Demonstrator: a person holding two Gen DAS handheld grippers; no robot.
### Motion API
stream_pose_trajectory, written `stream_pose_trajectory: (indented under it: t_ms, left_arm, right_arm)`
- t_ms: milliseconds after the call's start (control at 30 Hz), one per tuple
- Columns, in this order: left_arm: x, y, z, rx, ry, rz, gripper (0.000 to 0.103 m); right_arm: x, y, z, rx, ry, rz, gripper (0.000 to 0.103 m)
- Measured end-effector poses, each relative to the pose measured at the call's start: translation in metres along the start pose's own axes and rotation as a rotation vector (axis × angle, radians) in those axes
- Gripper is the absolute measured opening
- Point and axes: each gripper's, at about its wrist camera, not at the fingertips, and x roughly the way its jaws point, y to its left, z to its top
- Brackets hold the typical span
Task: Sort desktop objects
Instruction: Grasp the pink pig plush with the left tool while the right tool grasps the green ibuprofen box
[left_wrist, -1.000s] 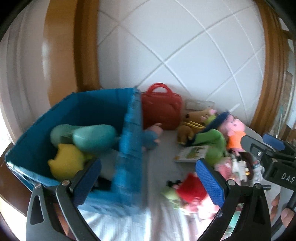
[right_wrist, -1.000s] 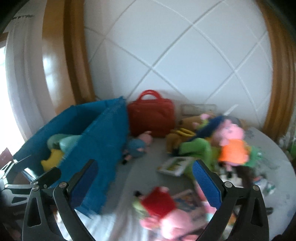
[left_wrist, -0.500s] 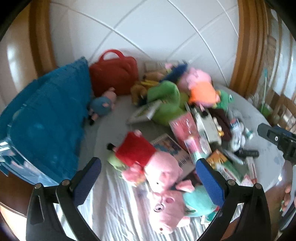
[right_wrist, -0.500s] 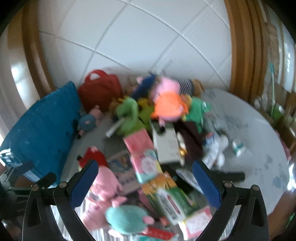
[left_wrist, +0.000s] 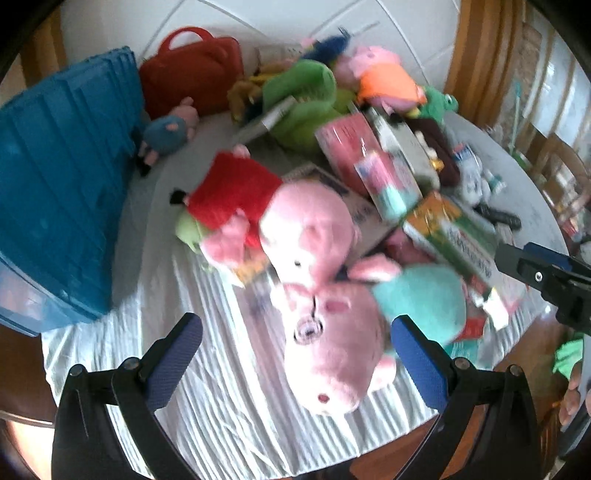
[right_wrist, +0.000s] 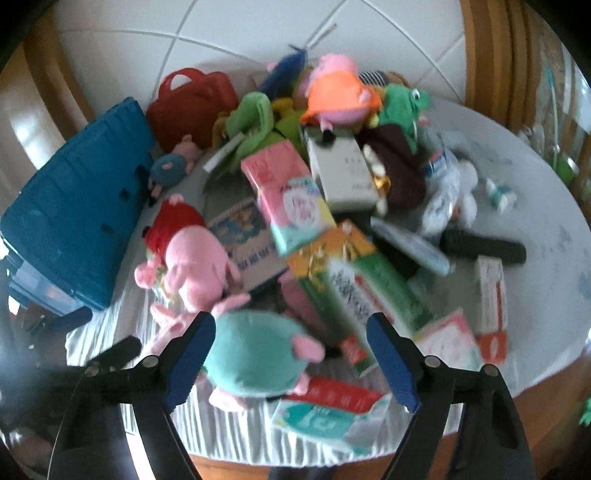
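While most of the clutter waits unsorted on the round worktop (right_wrist: 546, 192), the right gripper (right_wrist: 291, 354) hangs over the near edge, its jaws closing around a teal-bodied pig plush (right_wrist: 255, 354) that lies between them, not yet pinched. The left gripper (left_wrist: 295, 354) stands wide open and empty above that plush's pink head (left_wrist: 332, 354). Just beyond the teal plush lie a red-dressed pig plush (left_wrist: 266, 210) and a green and orange carton (right_wrist: 354, 280); farther off, boxes and soft toys heap up before a red case (right_wrist: 192, 107). Left of the teal plush stands the blue bin (right_wrist: 77, 214), its inside hidden, so the sorting looks barely begun.
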Motion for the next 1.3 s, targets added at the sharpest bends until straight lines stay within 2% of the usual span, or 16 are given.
stream_pose_trajectory:
  t_ms: [200,400,500,567,700,767,933,1100,1300]
  left_arm:
    - [0.025,-0.012,-0.025,0.038,0.049,-0.043,0.103]
    - [0.048,-0.015,-0.024,0.004,0.043,-0.075,0.103]
    - [0.058,-0.018,-0.022,-0.014,0.054,-0.087,0.098]
    - [0.062,-0.021,-0.022,-0.033,0.048,-0.101,0.089]
    - [0.061,-0.026,-0.023,-0.079,0.017,-0.077,0.074]
    - [0.056,-0.026,-0.025,-0.100,0.012,-0.062,0.067]
    - [0.047,-0.021,-0.030,-0.151,0.015,-0.032,0.066]
    - [0.050,-0.029,-0.032,-0.166,0.005,0.004,0.066]
    - [0.052,-0.033,-0.028,-0.181,-0.010,0.047,0.073]
  right_arm:
    - [0.009,-0.002,-0.028,0.055,0.048,-0.017,0.086]
    - [-0.006,-0.031,-0.034,0.091,0.026,-0.091,0.086]
    - [-0.007,-0.049,-0.030,0.088,0.025,-0.110,0.086]
    - [-0.001,-0.057,-0.025,0.076,0.039,-0.102,0.086]
    - [0.025,-0.069,-0.013,0.022,0.078,-0.094,0.101]
    - [0.036,-0.070,-0.009,-0.036,0.091,-0.109,0.101]
    - [0.065,-0.072,-0.001,-0.117,0.131,-0.083,0.101]
    - [0.087,-0.067,-0.002,-0.208,0.158,-0.095,0.102]
    - [0.097,-0.071,-0.001,-0.231,0.150,-0.063,0.102]
